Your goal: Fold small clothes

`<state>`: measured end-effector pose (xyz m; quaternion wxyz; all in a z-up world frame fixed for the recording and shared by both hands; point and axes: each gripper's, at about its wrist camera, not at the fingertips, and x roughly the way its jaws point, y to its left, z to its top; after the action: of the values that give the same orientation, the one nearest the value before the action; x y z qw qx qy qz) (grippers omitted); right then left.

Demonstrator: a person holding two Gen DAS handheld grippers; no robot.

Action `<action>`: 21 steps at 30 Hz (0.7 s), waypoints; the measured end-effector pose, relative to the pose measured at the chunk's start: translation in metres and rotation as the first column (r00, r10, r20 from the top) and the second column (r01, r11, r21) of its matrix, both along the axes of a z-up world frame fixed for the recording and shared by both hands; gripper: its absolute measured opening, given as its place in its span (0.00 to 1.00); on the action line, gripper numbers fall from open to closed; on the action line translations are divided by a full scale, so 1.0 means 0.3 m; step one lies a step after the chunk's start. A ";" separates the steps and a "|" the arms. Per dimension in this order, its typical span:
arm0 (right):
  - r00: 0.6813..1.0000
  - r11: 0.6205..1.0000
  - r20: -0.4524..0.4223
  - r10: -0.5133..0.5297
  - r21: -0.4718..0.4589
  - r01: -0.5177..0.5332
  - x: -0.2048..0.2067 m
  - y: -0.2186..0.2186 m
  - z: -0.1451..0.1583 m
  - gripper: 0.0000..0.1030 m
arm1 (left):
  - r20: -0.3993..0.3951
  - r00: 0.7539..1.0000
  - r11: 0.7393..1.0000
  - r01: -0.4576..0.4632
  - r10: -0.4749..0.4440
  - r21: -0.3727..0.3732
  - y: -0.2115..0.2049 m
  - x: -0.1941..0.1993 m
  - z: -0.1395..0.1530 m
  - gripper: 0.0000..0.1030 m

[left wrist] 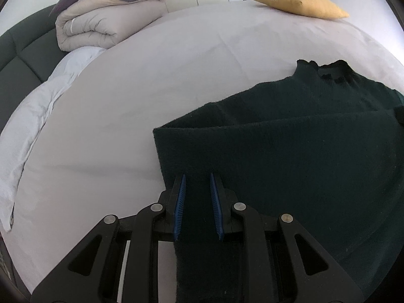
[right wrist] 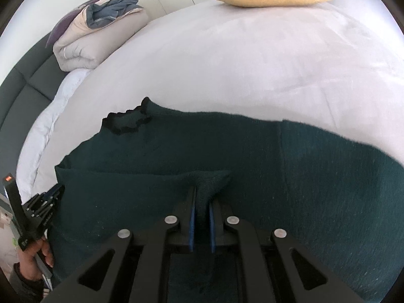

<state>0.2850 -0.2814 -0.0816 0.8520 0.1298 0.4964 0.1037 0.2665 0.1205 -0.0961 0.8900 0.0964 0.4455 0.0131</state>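
Observation:
A dark green knit sweater (left wrist: 290, 136) lies on the white bed sheet (left wrist: 151, 88), its frilled collar (left wrist: 325, 68) at the far end. One part is folded over the body. My left gripper (left wrist: 198, 176) has its blue pads on either side of the sweater's near left edge, with cloth running between them. My right gripper (right wrist: 202, 194) is shut on a bunched fold of the sweater (right wrist: 176, 146). The collar (right wrist: 127, 120) lies to the upper left in the right wrist view. The left gripper (right wrist: 54, 194) and the hand holding it show at that view's left edge.
A folded beige duvet (left wrist: 101, 22) with a blue-grey cloth on top sits at the bed's far left by the dark headboard (left wrist: 17, 58). A yellow pillow (left wrist: 300, 2) lies at the far edge. A white rumpled sheet (left wrist: 38, 111) runs along the left side.

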 end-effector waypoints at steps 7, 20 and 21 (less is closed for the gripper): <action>0.999 0.997 0.034 0.022 -0.069 -0.020 0.001 0.024 0.013 0.09 | 0.019 1.000 1.000 -0.018 0.018 -0.013 0.021 -0.022 -0.011 0.19; 0.976 0.983 0.151 -0.158 0.121 0.140 -0.096 -0.114 0.159 0.39 | 0.093 0.996 0.997 0.017 -0.009 -0.078 -0.038 -0.037 0.124 0.19; 0.984 0.984 0.149 -0.097 0.163 0.073 -0.099 -0.070 0.165 0.37 | 0.070 0.997 0.996 0.019 -0.013 -0.085 -0.043 -0.009 0.113 0.19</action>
<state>0.2553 -0.3026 -0.0321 0.8790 0.2092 0.4125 0.1159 0.2638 0.1076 -0.0620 0.9083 0.0613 0.4137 -0.0095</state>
